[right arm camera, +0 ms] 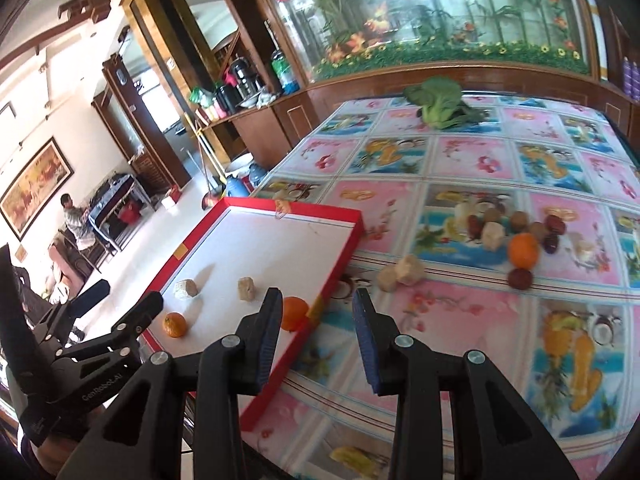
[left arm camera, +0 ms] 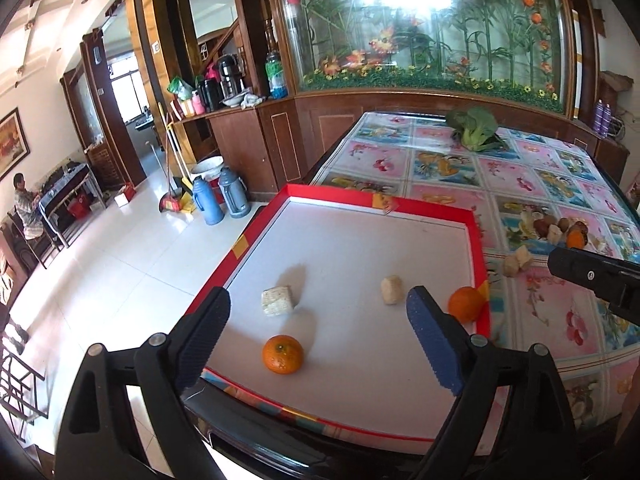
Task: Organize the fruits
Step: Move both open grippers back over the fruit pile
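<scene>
Presently catalogued, relative to the two sets of tongs:

Left gripper (left arm camera: 318, 330): held above the near edge of the red-rimmed tray (left arm camera: 478, 240), jaws spread wide, nothing between them. Below and between its fingers an orange (left arm camera: 282, 354) is seen lying on the white tray floor. Ahead of the left finger a pale cut block (left arm camera: 277, 301) is found; ahead of the right finger, a second pale piece (left arm camera: 391, 289). Just beyond the right finger a second orange (left arm camera: 464, 304) is lodged against the tray's right rim.

Right gripper (right arm camera: 316, 332): held over the tray's right edge and the flowered tablecloth (right arm camera: 480, 160), jaws parted moderately, nothing pinched. The second orange is partly hidden behind its left finger.

Ahead and to the right of the right gripper a loose heap of fruit (right arm camera: 516, 232) is spread on the cloth: a third orange (right arm camera: 523, 250), dark red and brown round fruits, pale chunks. Two more pale chunks (right arm camera: 400, 273) lie nearer, between heap and tray.

Far ahead, a green leafy vegetable (right arm camera: 438, 102) is laid on the cloth.
</scene>
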{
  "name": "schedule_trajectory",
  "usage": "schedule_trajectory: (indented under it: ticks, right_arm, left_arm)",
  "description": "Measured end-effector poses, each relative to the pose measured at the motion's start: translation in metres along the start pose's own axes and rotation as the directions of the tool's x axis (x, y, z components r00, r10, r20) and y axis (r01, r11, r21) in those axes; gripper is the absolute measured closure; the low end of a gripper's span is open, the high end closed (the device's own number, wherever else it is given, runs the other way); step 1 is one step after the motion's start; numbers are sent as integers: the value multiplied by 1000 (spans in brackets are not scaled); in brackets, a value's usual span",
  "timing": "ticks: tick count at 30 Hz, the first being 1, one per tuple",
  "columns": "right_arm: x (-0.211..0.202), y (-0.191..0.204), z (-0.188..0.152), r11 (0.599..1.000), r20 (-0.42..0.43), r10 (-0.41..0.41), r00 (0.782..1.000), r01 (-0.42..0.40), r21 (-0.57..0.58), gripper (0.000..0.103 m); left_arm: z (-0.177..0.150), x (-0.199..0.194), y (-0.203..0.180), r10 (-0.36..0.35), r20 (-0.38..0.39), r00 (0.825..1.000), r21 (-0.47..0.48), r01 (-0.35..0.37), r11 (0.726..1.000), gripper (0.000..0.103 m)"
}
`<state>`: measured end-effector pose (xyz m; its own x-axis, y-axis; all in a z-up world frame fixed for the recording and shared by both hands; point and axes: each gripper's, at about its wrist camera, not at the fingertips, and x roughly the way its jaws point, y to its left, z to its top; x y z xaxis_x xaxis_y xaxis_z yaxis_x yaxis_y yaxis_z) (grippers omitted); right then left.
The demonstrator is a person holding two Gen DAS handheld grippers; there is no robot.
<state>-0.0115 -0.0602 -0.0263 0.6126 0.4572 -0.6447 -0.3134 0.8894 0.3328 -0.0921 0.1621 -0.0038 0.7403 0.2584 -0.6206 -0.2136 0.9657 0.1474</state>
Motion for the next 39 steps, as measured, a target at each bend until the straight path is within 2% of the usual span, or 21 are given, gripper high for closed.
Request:
schedule_trajectory:
  ticks: [8,16,21,32,39]
  right_arm:
    - [-32,-25,-5,999,64,-24,998,22,32,67]
    - [-49,-60,0,993,106,-71,992,60,101,67]
    - [-48,-76,4,989,98,-88,991,76,125,67]
    - [-31,-96,12,986,52,-111,992,104,133,67]
    - [-21,-108,11,985,14,-146,989,144,98,67]
  left_arm:
    - [11,-26,-28,-3,64,998,49,0,999,9]
    - [26,-28,-75,-61,83,995,134,50,990,8]
    - [35,-21,-94,-86,76,993,158,73,985,8]
    - [50,8,-111,-98,32,995,164,92,982,8]
    - [55,29,-117,-120,-1,993,165,118,979,8]
